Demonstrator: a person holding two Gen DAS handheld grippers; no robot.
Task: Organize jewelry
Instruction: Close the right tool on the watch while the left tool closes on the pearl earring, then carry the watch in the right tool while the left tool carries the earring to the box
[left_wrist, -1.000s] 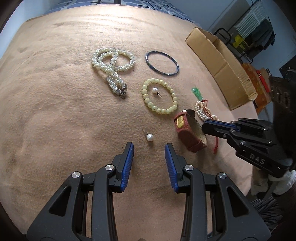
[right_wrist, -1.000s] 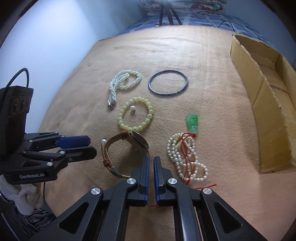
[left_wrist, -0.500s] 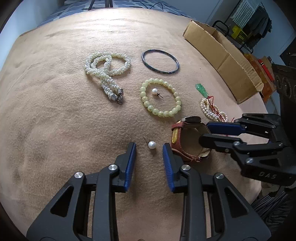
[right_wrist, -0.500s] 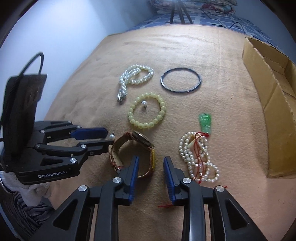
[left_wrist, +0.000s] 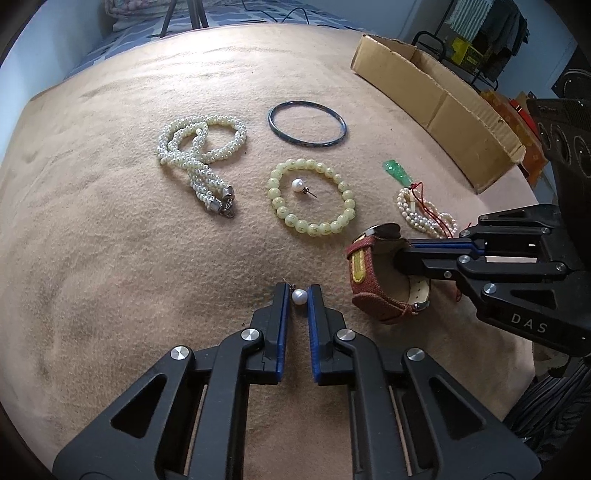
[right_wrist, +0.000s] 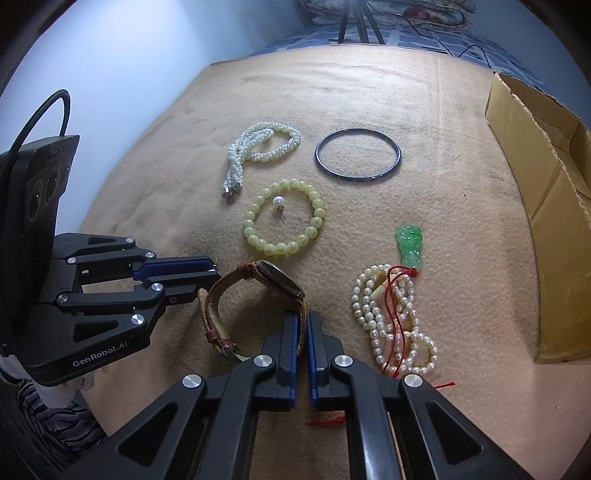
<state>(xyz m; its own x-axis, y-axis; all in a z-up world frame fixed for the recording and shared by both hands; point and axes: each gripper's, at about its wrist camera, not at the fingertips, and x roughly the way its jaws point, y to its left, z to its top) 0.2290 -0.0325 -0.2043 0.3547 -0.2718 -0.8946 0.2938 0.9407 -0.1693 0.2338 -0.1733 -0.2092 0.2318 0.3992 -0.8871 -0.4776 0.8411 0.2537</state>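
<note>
Both your grippers have just clamped down: the left gripper (left_wrist: 299, 291) now pinches the loose pearl earring (left_wrist: 299, 296) on the blanket (left_wrist: 110, 258), the right gripper (right_wrist: 302, 321) grips the watch (right_wrist: 255, 299) strap (its twin earring (left_wrist: 297, 185) waits inside the bead bracelet (left_wrist: 312, 197)). Both look ready to lift.

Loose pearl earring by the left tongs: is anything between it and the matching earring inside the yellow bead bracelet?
Only the yellow bead bracelet itself: its near arc crosses the bare cloth between the loose pearl earring and the matching earring. The watch sits off to the side.
</note>
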